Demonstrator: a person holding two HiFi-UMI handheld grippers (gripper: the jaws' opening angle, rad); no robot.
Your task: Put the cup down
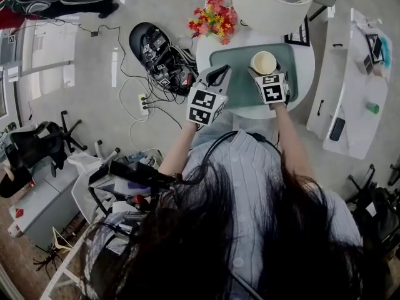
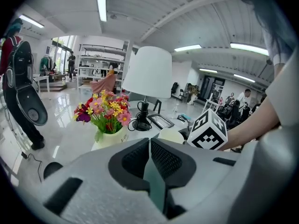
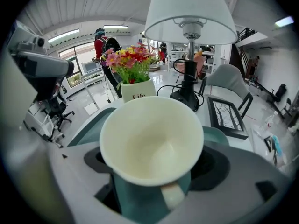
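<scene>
Over the mat (image 1: 239, 91), cup (image 3: 152, 139) tight between jaws of right tool (image 3: 152, 192) (left tool (image 2: 150, 164) closed, empty)

Head view looks steeply down on the table (image 1: 306, 67); both gripper views face its lamp (image 2: 148, 71) nearby

The cup (image 1: 263, 62) is above the mat (image 1: 237, 85), lamp (image 1: 272, 2) and flowers (image 1: 214, 17) behind.
</scene>
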